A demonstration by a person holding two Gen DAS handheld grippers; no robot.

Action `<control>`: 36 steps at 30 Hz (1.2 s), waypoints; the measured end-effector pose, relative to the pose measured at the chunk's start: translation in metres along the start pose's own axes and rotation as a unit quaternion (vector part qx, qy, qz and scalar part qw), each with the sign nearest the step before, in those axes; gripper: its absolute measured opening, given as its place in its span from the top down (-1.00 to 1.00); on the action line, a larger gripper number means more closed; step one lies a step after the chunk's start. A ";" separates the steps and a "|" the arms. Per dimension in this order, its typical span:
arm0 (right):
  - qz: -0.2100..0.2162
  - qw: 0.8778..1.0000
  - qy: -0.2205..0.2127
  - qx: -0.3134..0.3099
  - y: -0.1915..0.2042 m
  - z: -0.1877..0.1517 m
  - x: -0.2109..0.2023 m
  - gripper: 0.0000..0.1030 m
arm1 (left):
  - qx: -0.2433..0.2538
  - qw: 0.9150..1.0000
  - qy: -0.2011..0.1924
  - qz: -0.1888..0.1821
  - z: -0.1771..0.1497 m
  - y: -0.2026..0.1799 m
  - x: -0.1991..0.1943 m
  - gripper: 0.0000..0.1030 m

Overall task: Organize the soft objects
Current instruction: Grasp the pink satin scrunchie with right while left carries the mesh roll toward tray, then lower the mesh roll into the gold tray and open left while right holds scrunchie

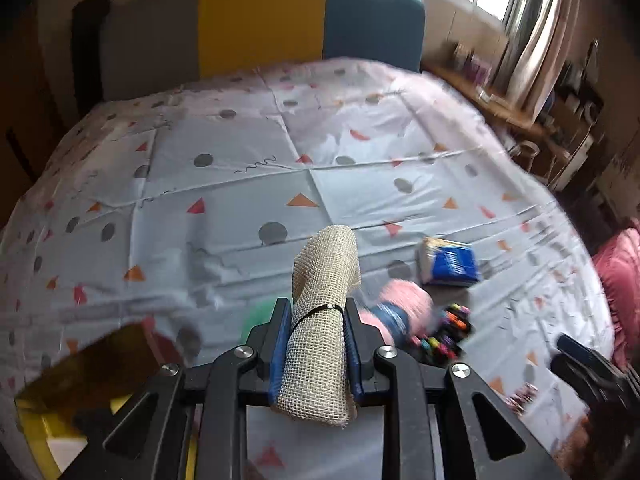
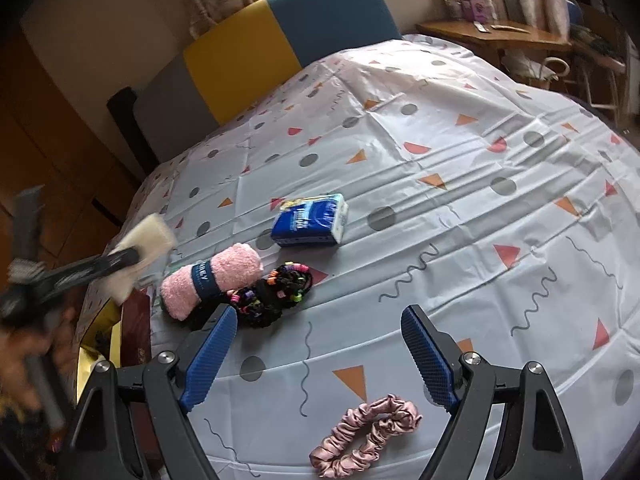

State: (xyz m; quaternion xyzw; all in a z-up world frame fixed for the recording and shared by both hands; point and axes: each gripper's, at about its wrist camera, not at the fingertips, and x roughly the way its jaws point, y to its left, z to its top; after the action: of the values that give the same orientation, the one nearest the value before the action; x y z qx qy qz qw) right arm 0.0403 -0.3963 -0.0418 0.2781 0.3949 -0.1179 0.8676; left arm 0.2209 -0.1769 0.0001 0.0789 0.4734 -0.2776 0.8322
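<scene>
The bed cover (image 2: 460, 184), pale and printed with grey dots and orange and red triangles, filled both views and ran back to a headboard (image 1: 280, 16) in grey, yellow and blue panels. Most of the cover lay bare beyond the small cluster of things, with its left edge dropping away near a yellow-and-dark box (image 1: 80, 376) that sat partly under the left gripper.

The left gripper (image 1: 316, 344) was raised above the cover, its blue-padded jaws closed tight on a mesh fabric roll (image 1: 320, 320) bound by a thin black tie; the roll stuck out forward past the fingertips. In the right wrist view it appeared blurred at the left edge, over the box.

The right gripper (image 2: 320, 344) hung low over the near cover with its jaws spread wide and nothing between them. A pink satin scrunchie (image 2: 364, 432) lay just below its right finger. Ahead of its left fingertip lay a black beaded hair-tie bundle (image 2: 276, 292), touching a rolled pink towel (image 2: 212, 280) with a navy band. A blue tissue pack (image 2: 310, 222) sat just beyond those.
</scene>
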 end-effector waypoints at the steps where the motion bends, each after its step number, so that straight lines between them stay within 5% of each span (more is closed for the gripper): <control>1: -0.001 1.000 0.002 0.005 -0.002 0.000 0.000 -0.65 | -0.006 1.000 -0.005 -0.005 -0.006 0.001 -0.008 0.53; 13: -0.030 0.995 0.075 0.062 -0.027 -0.015 0.010 -0.65 | -0.013 0.996 -0.084 -0.021 -0.079 -0.008 -0.106 0.53; 21: -0.086 0.986 0.141 0.004 -0.015 -0.043 0.025 -0.62 | -0.053 0.991 -0.117 -0.038 -0.107 0.011 -0.139 0.53; 25: -0.129 0.969 0.170 -0.121 0.018 -0.058 0.045 0.55 | -0.083 0.988 -0.127 -0.037 -0.125 0.032 -0.153 0.53; 30: -0.109 0.958 0.162 -0.210 0.057 -0.065 0.053 0.64 | -0.136 0.981 -0.138 -0.014 -0.155 0.074 -0.168 0.53; 36: -0.083 0.959 0.161 -0.216 0.059 -0.068 0.066 0.53 | -0.204 0.970 -0.129 0.030 -0.201 0.127 -0.175 0.53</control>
State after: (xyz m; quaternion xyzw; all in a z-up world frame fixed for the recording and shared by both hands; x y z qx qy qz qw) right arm 0.0666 -0.3072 -0.1046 0.0659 0.5673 -0.0554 0.8190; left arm 0.0704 0.0757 0.0204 -0.1149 0.4062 -0.1583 0.8926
